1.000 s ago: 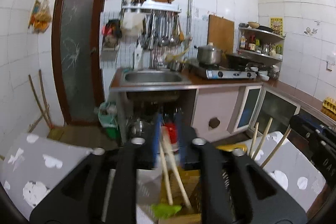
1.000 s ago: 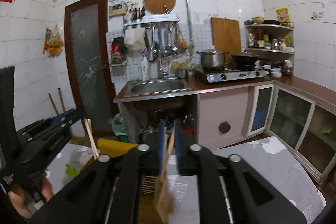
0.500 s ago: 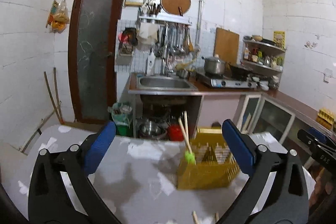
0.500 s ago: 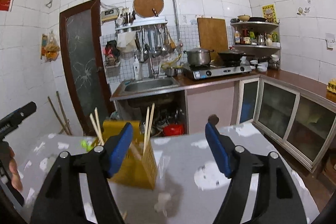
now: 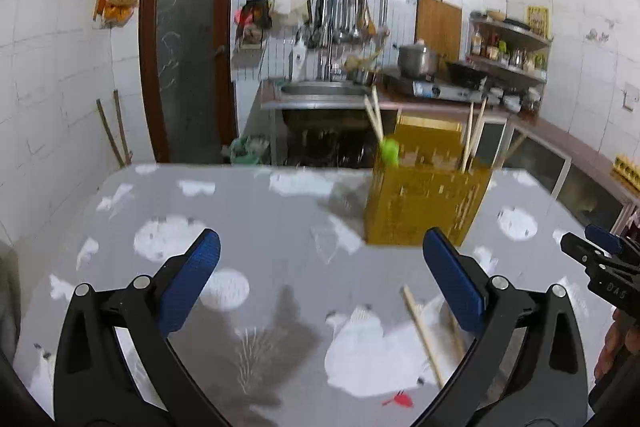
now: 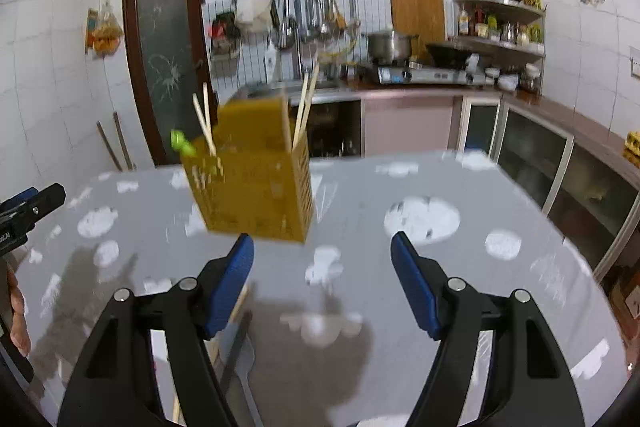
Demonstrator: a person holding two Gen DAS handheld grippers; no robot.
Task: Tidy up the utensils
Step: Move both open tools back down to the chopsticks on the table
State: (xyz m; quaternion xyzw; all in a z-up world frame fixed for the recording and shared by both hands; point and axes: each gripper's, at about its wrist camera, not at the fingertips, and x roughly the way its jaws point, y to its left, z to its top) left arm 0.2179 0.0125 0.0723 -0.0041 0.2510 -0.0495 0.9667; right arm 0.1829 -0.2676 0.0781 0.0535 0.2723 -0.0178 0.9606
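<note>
Chopsticks (image 5: 422, 337) lie loose on the worktop (image 5: 260, 227), on the near side of the yellow holder (image 5: 426, 205), which serves as the landmark here. Going from the left: the left gripper (image 5: 320, 287) hovers over bare cloth well to the near left of the holder, its fingers (image 5: 188, 287) spread wide with nothing between them. Next comes the loose pair, lying flat with its long axis running from near the holder's front back toward the camera, leaning slightly left at the far end; it sits just inside this gripper's right finger. The holder stands upright beyond, already carrying sticks and a green-tipped utensil (image 5: 389, 151). Furthest right, the right gripper (image 6: 322, 281) also has its fingers apart and empty; in its own view the sticks (image 6: 236, 305) lie under its left finger. By my reading both hands are about equally near, and either must turn across the sticks' length to pinch them.
</note>
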